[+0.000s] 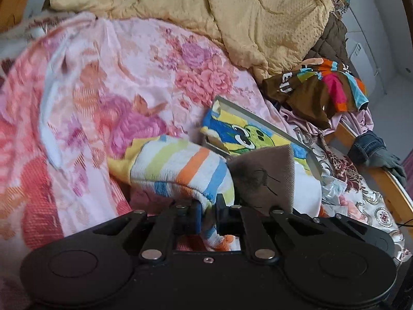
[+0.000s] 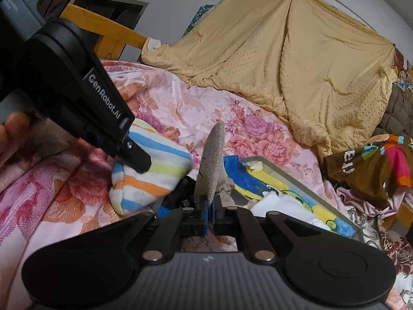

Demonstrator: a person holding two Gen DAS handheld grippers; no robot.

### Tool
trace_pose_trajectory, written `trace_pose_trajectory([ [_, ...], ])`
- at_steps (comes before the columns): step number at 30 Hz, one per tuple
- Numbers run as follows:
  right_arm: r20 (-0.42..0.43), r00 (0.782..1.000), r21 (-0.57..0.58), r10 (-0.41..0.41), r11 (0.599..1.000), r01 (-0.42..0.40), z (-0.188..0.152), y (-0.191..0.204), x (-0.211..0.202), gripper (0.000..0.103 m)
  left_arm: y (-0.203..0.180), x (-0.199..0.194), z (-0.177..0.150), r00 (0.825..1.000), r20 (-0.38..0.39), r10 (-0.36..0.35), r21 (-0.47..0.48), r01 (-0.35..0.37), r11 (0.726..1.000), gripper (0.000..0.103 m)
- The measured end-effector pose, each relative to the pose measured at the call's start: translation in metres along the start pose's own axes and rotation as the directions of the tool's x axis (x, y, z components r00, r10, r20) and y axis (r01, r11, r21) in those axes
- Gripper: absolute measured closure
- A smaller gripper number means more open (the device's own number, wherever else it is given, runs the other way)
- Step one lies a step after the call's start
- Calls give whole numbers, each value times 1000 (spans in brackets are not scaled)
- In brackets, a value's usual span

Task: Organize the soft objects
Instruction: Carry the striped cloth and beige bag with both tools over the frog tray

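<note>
Okay: left claw [image 1: 207, 215] clamped on striped terry sock [image 1: 180, 170], right claw [image 2: 210, 213] pinching grey-brown knit sock [image 2: 210, 165], both above the floral bedspread [image 1: 124, 77]. Grasp step; next probably placement in grey tray [image 2: 289, 173].

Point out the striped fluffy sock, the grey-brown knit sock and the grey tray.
striped fluffy sock [image 1: 180, 170], left wrist view, orange band.
grey-brown knit sock [image 2: 210, 165], right wrist view, mid cloth.
grey tray [image 1: 258, 115], left wrist view, far rim.
</note>
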State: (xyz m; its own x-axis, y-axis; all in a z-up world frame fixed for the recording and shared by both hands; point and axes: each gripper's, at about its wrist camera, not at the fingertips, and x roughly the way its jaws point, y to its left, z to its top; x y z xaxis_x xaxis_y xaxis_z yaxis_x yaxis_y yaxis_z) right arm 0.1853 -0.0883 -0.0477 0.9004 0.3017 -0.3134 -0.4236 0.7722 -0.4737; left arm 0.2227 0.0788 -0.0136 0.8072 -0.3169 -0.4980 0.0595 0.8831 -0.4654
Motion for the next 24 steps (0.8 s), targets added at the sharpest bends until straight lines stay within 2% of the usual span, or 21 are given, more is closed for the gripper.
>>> trace_pose_trajectory([
  [12, 55, 998, -11, -27, 1000, 28, 12, -3, -37, 101, -27, -42, -11, 1000, 14, 27, 85, -28, 996, 93],
  [19, 72, 997, -29, -27, 999, 29, 16, -1, -65, 101, -30, -70, -19, 998, -10, 58, 48, -57, 997, 93],
  [24, 91, 996, -45, -24, 999, 28, 18, -2, -86, 101, -39, -92, -22, 997, 11, 80, 85, -80, 993, 93],
])
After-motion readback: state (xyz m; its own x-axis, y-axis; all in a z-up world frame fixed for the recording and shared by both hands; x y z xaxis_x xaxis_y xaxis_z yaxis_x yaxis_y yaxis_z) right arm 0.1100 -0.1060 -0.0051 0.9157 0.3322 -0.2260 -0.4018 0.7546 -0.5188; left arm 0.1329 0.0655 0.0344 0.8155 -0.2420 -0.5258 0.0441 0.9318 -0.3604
